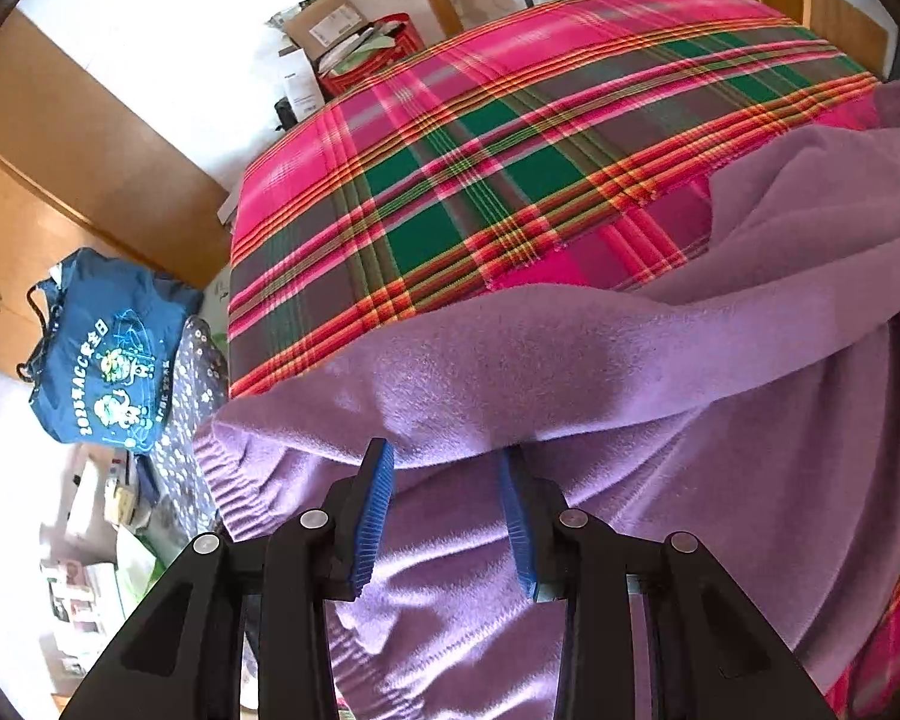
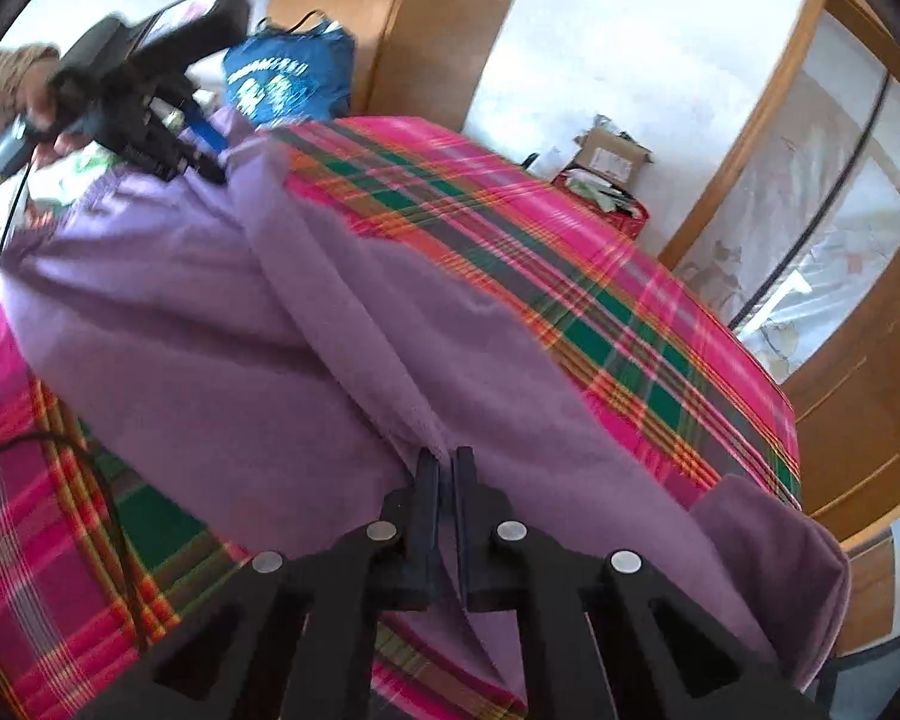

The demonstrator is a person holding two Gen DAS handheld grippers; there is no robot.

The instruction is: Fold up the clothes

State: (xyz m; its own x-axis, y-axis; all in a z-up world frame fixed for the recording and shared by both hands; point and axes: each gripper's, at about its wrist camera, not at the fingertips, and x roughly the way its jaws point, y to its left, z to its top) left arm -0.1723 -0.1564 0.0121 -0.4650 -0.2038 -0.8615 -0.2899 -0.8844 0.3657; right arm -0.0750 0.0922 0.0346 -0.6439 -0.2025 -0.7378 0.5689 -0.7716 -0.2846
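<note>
- Plaid bed (image 1: 510,138) carries a purple garment (image 1: 720,420).
- Left gripper (image 1: 450,480): jaws apart at a fold.
- Right gripper (image 2: 447,462): jaws clamped on cloth, mid-fold, probably.

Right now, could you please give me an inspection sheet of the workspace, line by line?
Surface: bed under a pink and green plaid cover, mostly bare beyond the garment.
Job's things: one purple fleece garment, spread across the near edge, part folded over itself.
Clutter: nothing seen on the cover besides the garment.
Grippers: left tool open, pads either side of a fabric fold; right tool shut on the garment's edge.
Cables: black cable trailing over the cover on the left in the right wrist view.
Surroundings: blue printed bag, cardboard box on a red crate, wooden doors.
</note>
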